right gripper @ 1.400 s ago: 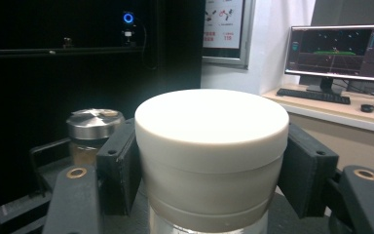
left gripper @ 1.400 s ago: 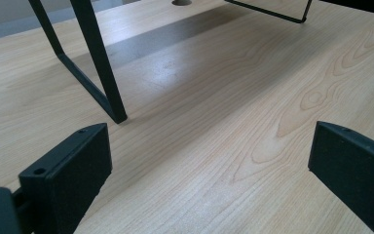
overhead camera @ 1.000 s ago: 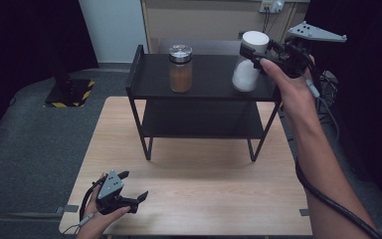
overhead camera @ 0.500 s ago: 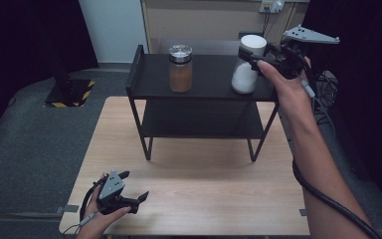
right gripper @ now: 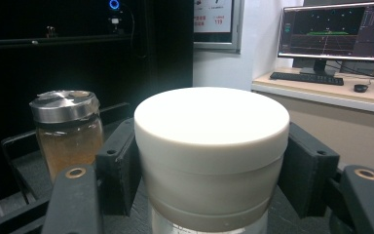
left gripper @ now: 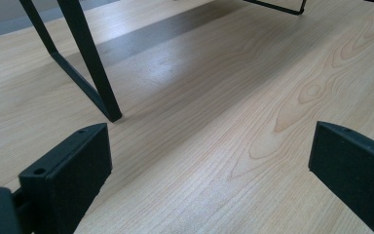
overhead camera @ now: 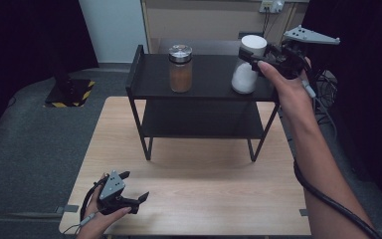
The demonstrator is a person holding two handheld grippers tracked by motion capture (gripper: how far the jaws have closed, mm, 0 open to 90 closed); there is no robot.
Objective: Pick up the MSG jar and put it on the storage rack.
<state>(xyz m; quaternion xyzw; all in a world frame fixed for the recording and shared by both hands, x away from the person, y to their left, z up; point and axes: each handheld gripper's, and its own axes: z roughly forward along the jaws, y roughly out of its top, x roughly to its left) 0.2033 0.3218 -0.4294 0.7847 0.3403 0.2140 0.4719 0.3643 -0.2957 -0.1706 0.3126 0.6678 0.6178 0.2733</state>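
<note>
A jar with a white lid stands at the right end of the black rack's top shelf. My right gripper is shut on the jar, with one jaw on each side of the lid. A glass jar of amber stuff with a metal lid stands further left on the same shelf, apart from the white jar. My left gripper lies low over the wooden table near the front left corner, open, with nothing between its jaws.
The rack's lower shelf is bare. One of the rack's legs stands just ahead of my left gripper. A black stand base with yellow-black tape sits on the floor to the left. A desk with monitors lies behind the rack.
The white-lidded jar in my right gripper has gone from a slight tilt to upright on the shelf. My left gripper has not moved.
</note>
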